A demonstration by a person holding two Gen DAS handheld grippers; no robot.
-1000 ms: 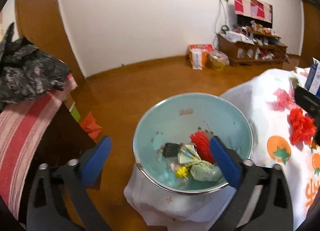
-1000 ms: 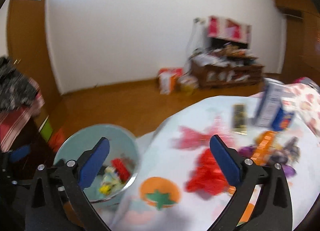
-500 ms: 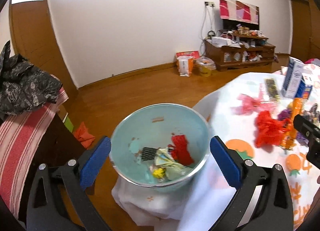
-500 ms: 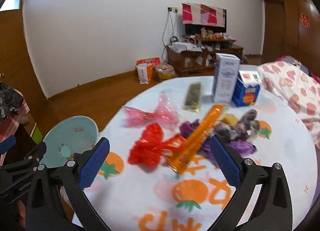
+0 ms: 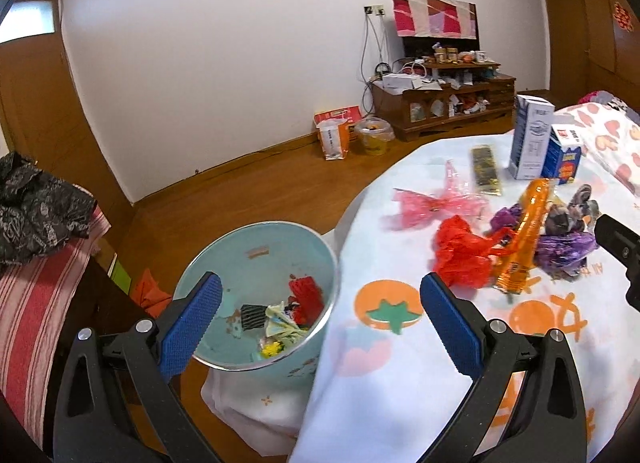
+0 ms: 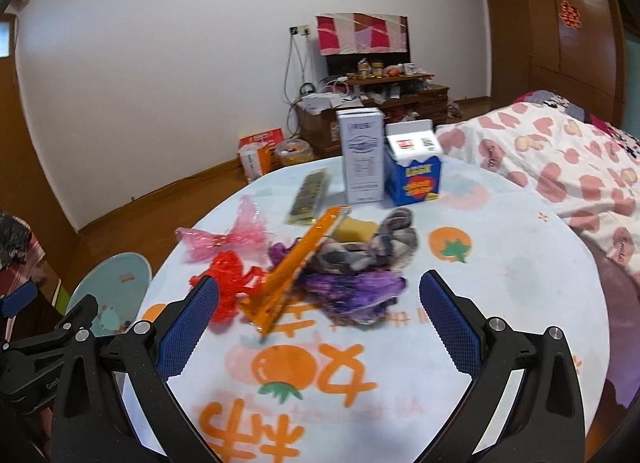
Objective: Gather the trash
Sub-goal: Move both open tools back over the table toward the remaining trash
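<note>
The left hand-held gripper [image 5: 320,305] hangs released, its 2 blue-padded fingers [image 5: 190,321] spread wide with nothing between them, straddling the near rim of the pale blue round trash bin [image 5: 256,247] and the edge of the round table [image 5: 400,363] covered in a white cloth printed with orange fruit. The bin stands on the wooden floor [image 5: 248,199] just beside the table and holds a red wrapper, a black-striped scrap and some yellowish crumpled bits. The right hand-held gripper [image 6: 320,309] is likewise released and empty, hovering above the table in front of a heap of trash: a crumpled red plastic wrapper [image 6: 228,283], a long orange plastic wrapper [image 6: 298,267] lying across it, a crumpled purple foil wrapper [image 6: 356,291], a grey cloth-like wad [image 6: 380,239] and a pink cellophane wrapper [image 6: 236,237]. Behind the heap lie a flat gold-and-black packet [image 6: 310,195], and 2 upright cartons, 1 white carton [image 6: 362,155] and 1 blue carton [image 6: 416,171], stand touching side by side.
</note>
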